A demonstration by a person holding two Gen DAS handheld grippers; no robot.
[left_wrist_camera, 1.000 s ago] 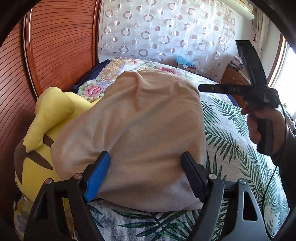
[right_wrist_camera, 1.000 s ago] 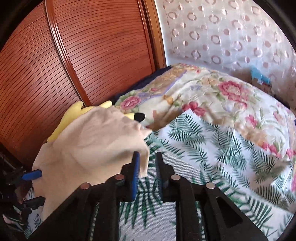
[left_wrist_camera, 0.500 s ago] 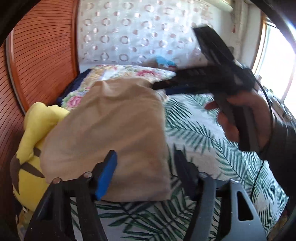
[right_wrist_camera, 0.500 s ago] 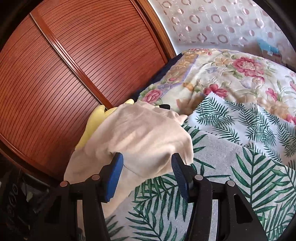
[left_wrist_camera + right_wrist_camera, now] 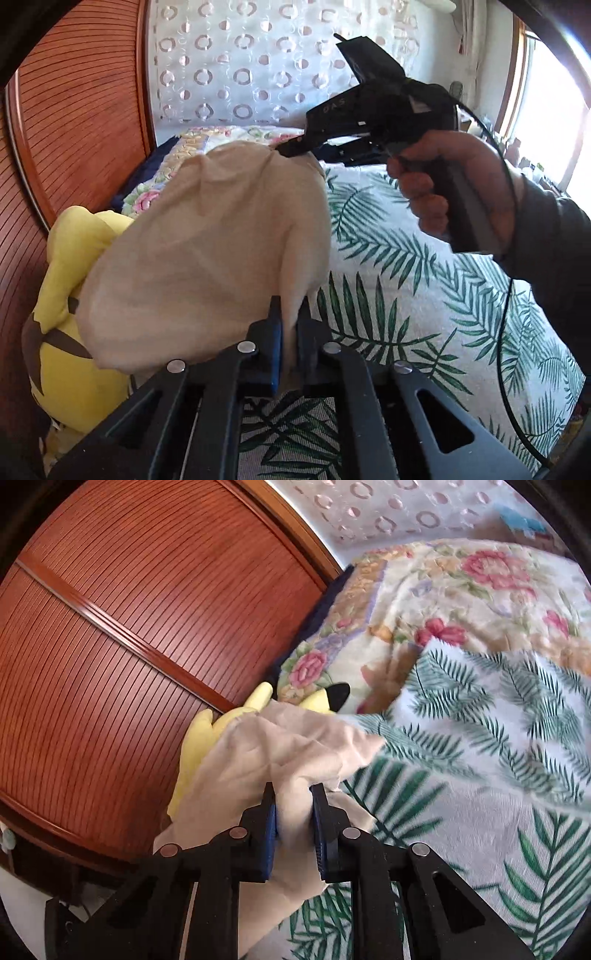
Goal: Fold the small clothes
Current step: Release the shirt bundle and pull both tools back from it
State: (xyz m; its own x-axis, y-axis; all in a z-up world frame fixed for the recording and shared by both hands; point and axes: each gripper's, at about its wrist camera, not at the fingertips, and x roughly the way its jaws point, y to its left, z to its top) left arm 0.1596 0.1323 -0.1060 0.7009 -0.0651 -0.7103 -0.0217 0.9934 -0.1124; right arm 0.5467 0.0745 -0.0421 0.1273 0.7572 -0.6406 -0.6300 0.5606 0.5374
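On the bed, over a palm-leaf sheet (image 5: 399,280), 1 beige garment (image 5: 207,251) is held clear of the surface by 2 grippers.

Item 1, garment: small, soft, beige, creased. It is gripped at 2 separate points, near edge and far edge, so that it hangs spread between them; this is judged to be a lift made to align edges for a fold. No completed fold is visible.

Item 2, left gripper (image 5: 290,332): jaws are drawn nearly together, with the garment's near edge pinched between the blue pad and the black finger.

Item 3, right gripper (image 5: 293,812): jaws are clamped on a bunched wad of the same cloth, which fills the narrow gap between them. It is held by the right hand (image 5: 454,184).

Item 4, yellow plush toy (image 5: 70,332): it lies beside the wooden headboard (image 5: 74,110), partly hidden behind the hanging garment.

Item 5, floral quilt (image 5: 461,590): it is laid beyond the sheet, toward the curtain (image 5: 240,66).

Notes on views: only the left wrist view shows the hand, the cable, the window light and the whole span of cloth between the 2 grips. Only the right wrist view shows how thickly the cloth is bunched in the right jaws, the toy's black-tipped ear and the quilt's full pattern. Whether the garment's lower edge touches the toy cannot be told.
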